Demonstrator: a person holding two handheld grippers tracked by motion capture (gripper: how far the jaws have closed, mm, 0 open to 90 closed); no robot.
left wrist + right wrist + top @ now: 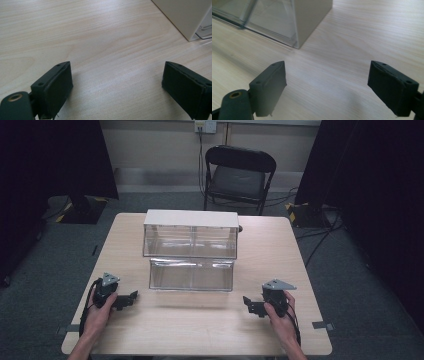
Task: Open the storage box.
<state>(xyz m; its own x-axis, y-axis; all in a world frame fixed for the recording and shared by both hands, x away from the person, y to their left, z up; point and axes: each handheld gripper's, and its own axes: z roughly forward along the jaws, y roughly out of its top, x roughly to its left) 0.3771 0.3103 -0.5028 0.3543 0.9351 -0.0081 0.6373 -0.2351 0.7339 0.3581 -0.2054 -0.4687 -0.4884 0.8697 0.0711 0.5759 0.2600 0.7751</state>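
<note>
A drawer cabinet is sitting on the table toward its far edge, about midway between the left and right edges, with its lower drawer standing pulled out toward the near edge. The left gripper is resting near the near-left corner and the right gripper near the near-right corner, each lying before the cabinet and well apart from it. A folding chair is standing on the floor behind the table's far edge.

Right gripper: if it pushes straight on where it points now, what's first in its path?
Probably the drawer unit. The right gripper is open over bare table, with the unit's beige corner ahead, slightly left of centre. Depth is unclear, so it might just graze past that corner.
</note>
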